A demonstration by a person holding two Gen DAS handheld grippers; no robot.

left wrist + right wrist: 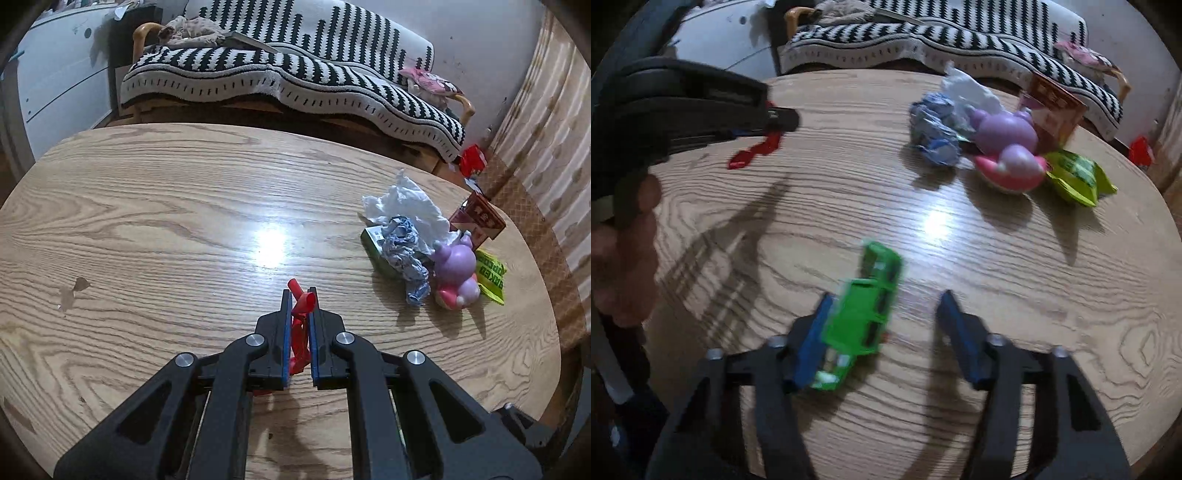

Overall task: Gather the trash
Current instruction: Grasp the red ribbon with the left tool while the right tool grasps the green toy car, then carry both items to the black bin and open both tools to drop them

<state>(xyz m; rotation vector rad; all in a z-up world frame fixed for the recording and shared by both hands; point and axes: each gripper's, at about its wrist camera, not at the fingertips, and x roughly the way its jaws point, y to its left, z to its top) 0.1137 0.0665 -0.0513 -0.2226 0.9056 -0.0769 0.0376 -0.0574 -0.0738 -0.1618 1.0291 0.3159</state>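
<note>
Trash, far right on the round oak-grain table (166,192): crumpled white tissue (406,201), blue-white wrapper (404,254), green snack packet (1075,177), uncollected. Your left gripper (300,308) pinches a red balloon scrap (301,325); right gripper (882,325), jaws spread, straddles a green toy truck (866,314).

Both grippers: black angular linkage arms, silver round pivot screws, blue pads lining jaws.

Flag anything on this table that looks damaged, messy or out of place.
The table has a chipped patch in its surface near its left edge. At the far right, crumpled tissue, a blue-and-white wad and a green wrapper are heaped around a purple toy, which sits oddly among the trash.
</note>
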